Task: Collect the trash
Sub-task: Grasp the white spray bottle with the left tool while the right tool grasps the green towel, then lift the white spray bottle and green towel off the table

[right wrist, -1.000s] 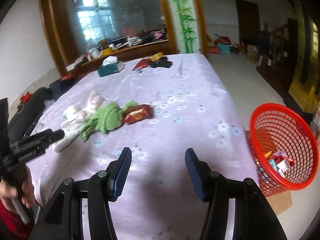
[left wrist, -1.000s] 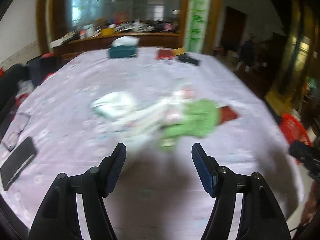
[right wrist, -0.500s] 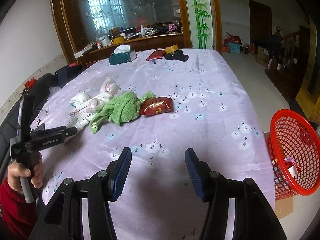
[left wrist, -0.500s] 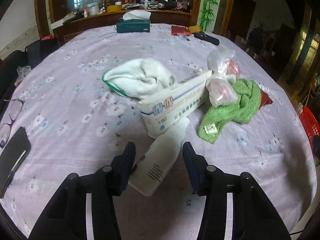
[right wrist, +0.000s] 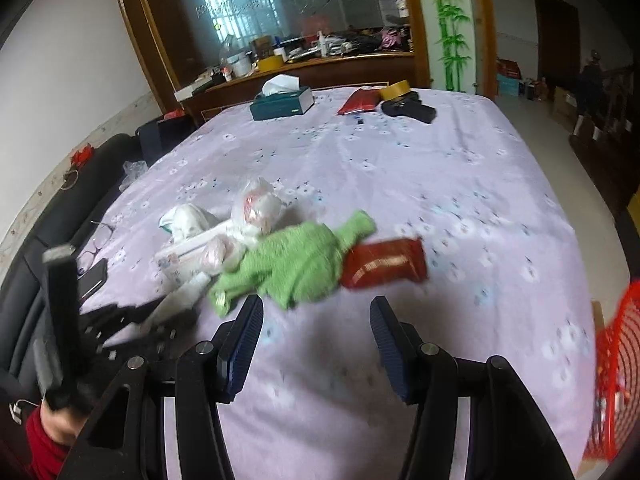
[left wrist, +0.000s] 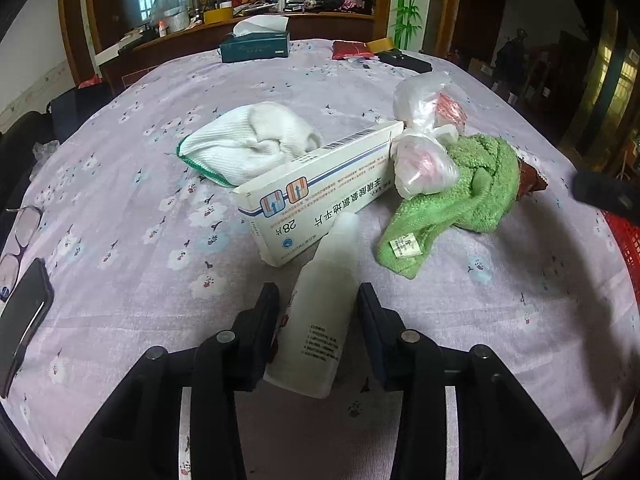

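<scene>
A white plastic bottle (left wrist: 320, 320) lies on the lilac tablecloth (left wrist: 132, 264), its neck against a white medicine box (left wrist: 320, 196). My left gripper (left wrist: 318, 300) straddles the bottle and its jaws are closing, with slim gaps still showing beside the pads. Behind lie a white cloth (left wrist: 248, 144), a knotted plastic bag (left wrist: 424, 120) and a green towel (left wrist: 472, 188). My right gripper (right wrist: 316, 320) hangs open over bare cloth, just short of the green towel (right wrist: 296, 264) and a red packet (right wrist: 384, 264). Nothing is between its fingers.
A red mesh basket (right wrist: 616, 360) stands off the table's right side. A phone (left wrist: 20, 320) and glasses (left wrist: 20, 232) lie at the left edge. A tissue box (left wrist: 256, 46), a red pouch (left wrist: 352, 49) and a black item (left wrist: 406, 62) sit at the far end.
My left gripper has dropped onto the bottle and its jaws have narrowed around it. My right gripper has swung left, so the basket has slid to the right edge of its view.
</scene>
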The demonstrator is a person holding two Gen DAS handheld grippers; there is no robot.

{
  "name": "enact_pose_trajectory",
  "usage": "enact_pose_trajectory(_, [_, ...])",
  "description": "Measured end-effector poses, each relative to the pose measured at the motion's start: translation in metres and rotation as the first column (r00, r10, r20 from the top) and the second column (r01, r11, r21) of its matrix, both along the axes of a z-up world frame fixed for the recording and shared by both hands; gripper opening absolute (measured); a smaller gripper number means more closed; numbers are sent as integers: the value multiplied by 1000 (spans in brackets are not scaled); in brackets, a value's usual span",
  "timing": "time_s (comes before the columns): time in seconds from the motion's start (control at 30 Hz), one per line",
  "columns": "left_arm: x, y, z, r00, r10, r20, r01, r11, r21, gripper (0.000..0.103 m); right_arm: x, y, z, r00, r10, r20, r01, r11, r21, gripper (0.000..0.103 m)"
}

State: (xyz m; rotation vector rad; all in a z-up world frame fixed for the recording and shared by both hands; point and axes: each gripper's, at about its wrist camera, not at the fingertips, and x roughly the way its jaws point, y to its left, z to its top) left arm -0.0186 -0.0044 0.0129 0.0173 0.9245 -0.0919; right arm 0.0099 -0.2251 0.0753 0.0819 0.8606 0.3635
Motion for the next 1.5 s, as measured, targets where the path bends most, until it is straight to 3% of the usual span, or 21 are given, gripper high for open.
enact_pose_trajectory(0.27, [1, 4, 0, 1000, 6, 3, -6, 1000, -21, 36, 47, 42, -19, 999, 42, -3, -42, 991, -127, 60])
enact_pose_trajectory(0.43, [0, 4, 1, 1000, 7, 9, -6, 1000, -28, 30, 55, 59, -37, 996, 82, -28, -85, 981, -172, 63])
enact_pose_trajectory(0.6, [-4, 4, 4, 999, 7, 40, -6, 999, -31, 28, 40, 64, -31, 997, 77, 20, -71, 977, -203, 33])
enact_pose_trajectory(1.07, [-30, 1, 23, 978, 74, 195, -82, 996, 31, 28, -41, 33, 2, 985, 16, 174, 12, 987, -160, 30])
enact_pose_trajectory(1.5, [-52, -32, 45, 962, 23, 274, -50, 995, 91, 28, -76, -1, 11, 980, -38, 196, 57, 994, -90, 30])
